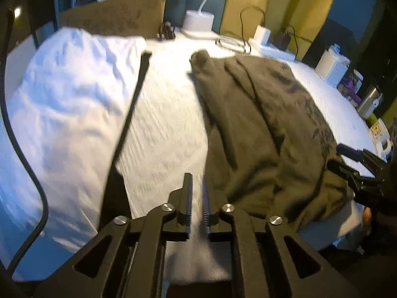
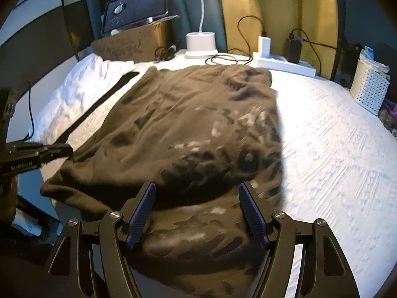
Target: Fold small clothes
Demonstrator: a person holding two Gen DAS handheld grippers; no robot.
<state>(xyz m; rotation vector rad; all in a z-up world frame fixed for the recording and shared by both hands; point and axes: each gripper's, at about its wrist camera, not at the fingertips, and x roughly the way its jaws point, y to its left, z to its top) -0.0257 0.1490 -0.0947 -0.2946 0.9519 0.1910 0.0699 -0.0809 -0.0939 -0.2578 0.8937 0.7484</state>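
Observation:
A dark olive garment with a pale print lies spread and rumpled on the white bedspread. In the right wrist view my right gripper hangs open and wide over the garment's near edge, with fabric under its blue pads but not pinched. My left gripper hovers over bare bedspread just left of the garment. Its jaws stand a narrow slit apart with nothing between them. Each gripper shows in the other's view: the right gripper at the garment's right edge, the left gripper by its left edge.
A white pillow and a black strap lie left of the garment. At the head of the bed stand a cardboard box, a tablet, a white lamp base and a power strip with cables. A white basket stands far right.

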